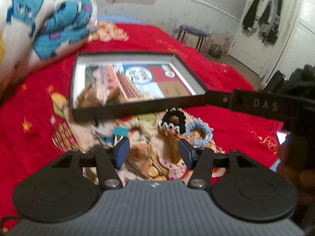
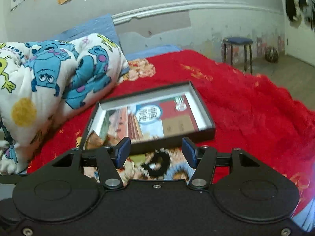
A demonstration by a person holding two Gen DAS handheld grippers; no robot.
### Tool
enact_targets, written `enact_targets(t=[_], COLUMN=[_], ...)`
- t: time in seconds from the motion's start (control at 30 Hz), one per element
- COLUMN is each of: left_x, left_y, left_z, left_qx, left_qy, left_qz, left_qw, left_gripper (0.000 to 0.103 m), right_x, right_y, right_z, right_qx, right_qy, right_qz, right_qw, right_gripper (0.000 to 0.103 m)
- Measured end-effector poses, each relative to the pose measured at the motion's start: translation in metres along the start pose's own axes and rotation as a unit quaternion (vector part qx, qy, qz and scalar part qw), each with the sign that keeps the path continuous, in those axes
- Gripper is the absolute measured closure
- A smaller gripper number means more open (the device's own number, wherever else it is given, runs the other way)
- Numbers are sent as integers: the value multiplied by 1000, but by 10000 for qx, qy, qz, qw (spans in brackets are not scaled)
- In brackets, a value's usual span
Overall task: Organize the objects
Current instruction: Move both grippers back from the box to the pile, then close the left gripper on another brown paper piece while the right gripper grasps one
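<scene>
A shallow black box (image 1: 135,106) with a colourful printed bottom lies on the red bedspread; it also shows in the right wrist view (image 2: 173,135). In front of it lie a black scrunchie (image 1: 173,121), a light blue scrunchie (image 1: 199,132), a beige scrunchie (image 1: 143,126) and a teal clip (image 1: 120,132). My left gripper (image 1: 154,152) is open and empty, just short of these items. My right gripper (image 2: 156,151) is open and empty above the black scrunchie (image 2: 157,164), with the blue scrunchie (image 2: 177,172) beside it. The right gripper's arm (image 1: 256,104) crosses the left wrist view.
A rolled cartoon quilt (image 2: 49,82) lies left of the box on the red bedspread (image 2: 246,108). A blue pillow (image 2: 94,29) leans on the wall. A stool (image 2: 238,53) and a striped ball (image 2: 271,54) stand on the floor; clothes (image 1: 261,15) hang on a door.
</scene>
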State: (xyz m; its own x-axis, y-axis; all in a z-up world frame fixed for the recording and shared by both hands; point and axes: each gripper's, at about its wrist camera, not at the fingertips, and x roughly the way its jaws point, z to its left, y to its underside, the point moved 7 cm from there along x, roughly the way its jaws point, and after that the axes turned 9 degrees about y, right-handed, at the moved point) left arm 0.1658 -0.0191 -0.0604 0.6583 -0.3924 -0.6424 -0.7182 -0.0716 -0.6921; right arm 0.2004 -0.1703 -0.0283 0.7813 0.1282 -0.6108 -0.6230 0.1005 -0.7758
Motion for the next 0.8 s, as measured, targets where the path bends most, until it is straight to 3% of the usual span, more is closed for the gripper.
enact_targets(t=[0.33,0.6,0.8], left_x=[39,65,71], left_y=[16,23,21], left_z=[6,19,17], left_qx=[-88,-129,44], left_qy=[-194,-531,-621], left_qz=[576,870,820], left_qw=[9981,9947,9947], left_gripper=[35,37,41], right_x=[51,66,79], right_y=[34,51,55], right_z=[-9,2,4], right_qx=[293,163,342], right_qy=[-341,-540,-663], right_qz=[965,1323,1473], right_qw=[9943,9896,9863], right_gripper=[50,51,50])
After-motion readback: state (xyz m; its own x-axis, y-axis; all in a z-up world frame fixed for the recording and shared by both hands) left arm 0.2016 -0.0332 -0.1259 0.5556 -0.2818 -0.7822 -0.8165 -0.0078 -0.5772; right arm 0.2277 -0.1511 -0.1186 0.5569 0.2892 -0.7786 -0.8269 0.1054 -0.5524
